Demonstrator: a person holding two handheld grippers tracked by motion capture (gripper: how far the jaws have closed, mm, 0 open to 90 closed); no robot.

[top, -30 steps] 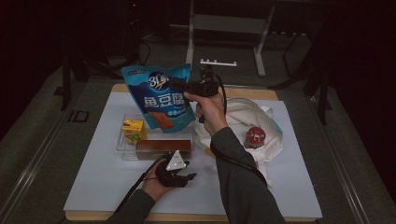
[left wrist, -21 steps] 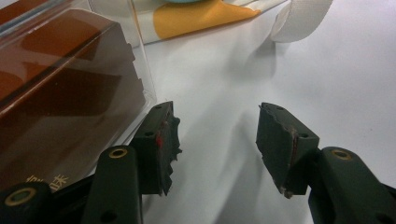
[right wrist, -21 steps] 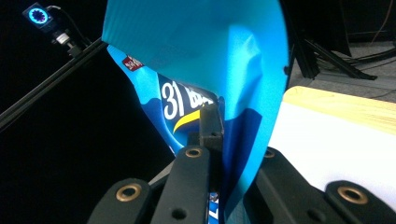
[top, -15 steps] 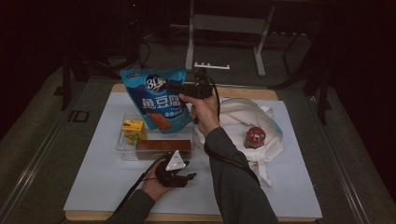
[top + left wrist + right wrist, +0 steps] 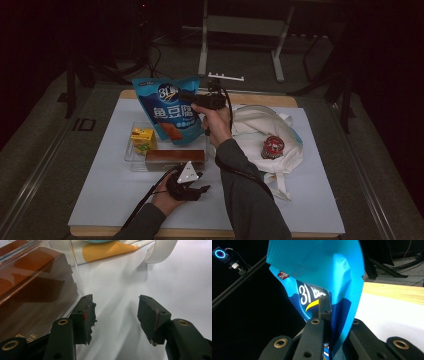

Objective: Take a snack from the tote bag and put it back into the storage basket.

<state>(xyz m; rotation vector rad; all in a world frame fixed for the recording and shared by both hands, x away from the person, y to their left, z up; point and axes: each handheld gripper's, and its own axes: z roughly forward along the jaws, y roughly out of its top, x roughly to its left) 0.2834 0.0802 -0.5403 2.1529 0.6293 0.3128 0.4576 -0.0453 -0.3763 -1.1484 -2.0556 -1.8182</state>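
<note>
A blue snack bag [image 5: 170,112] hangs above the clear tray [image 5: 129,156], pinched at its right edge by my right gripper [image 5: 192,96]. In the right gripper view the jaws are shut on the blue snack bag [image 5: 332,285], whose foil folds between them. My left gripper [image 5: 192,189] rests low on the white mat near the front edge, jaws open with nothing between them. In the left gripper view the open left gripper [image 5: 113,315] points past the brown box [image 5: 30,290] in the clear tray, whose corner lies beside the left jaw.
The tray also holds a yellow carton [image 5: 142,139] and the brown box [image 5: 175,159]. A white cloth bag [image 5: 260,132] with a red-lidded jar [image 5: 273,147] on it lies at the right. A metal stand [image 5: 240,25] is behind the table.
My right hand has lowered the blue snack bag and carried it a little leftward toward the tray. The left gripper has stayed in place.
</note>
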